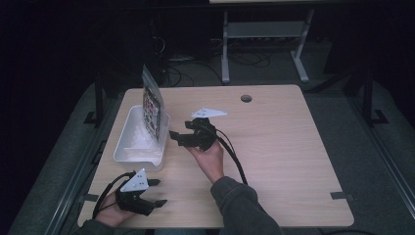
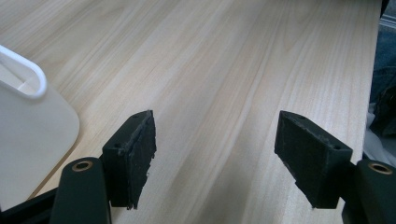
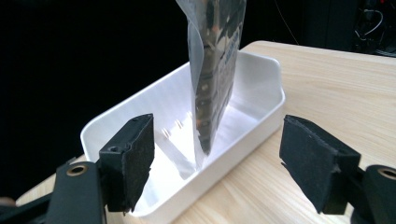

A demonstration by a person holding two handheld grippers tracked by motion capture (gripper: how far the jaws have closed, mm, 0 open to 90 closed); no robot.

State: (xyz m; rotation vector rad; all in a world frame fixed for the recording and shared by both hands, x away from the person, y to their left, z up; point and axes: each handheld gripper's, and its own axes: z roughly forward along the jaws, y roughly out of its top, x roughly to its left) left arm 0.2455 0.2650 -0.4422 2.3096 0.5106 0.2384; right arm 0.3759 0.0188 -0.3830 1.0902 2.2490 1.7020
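High view: white tub [image 1: 128,143] sits at the left part of the wooden surface [image 1: 274,161]. A clear bag [image 1: 152,108] with printed, dark contents stands upright inside the tub, leaning against its right wall, top sticking well above the rim.

Right gripper [image 1: 182,138] is just beside the tub's right wall, pointed at it, apart from the bag. Right gripper view confirms: both black fingers [image 3: 129,161] are spread wide with nothing between them; the bag [image 3: 212,70] stands beyond them in the tub [image 3: 159,100], bottom edge down on the tub floor. No contact between fingers and bag.

Left gripper [image 1: 155,192] rests near the front left corner of the surface, in front of the tub. Left gripper view: fingers [image 2: 133,156] spread, bare wood between them, tub corner [image 2: 28,121] off to the side.

Judgement on progress: the placing looks done. Bag is in the tub and free of both grippers. What seems left is small — drawing the right gripper clear. The bag stands on edge rather than lying flat, so it could tip or slide down the wall; whether that matters I cannot tell. Nothing else lies on the surface waiting to be packed.
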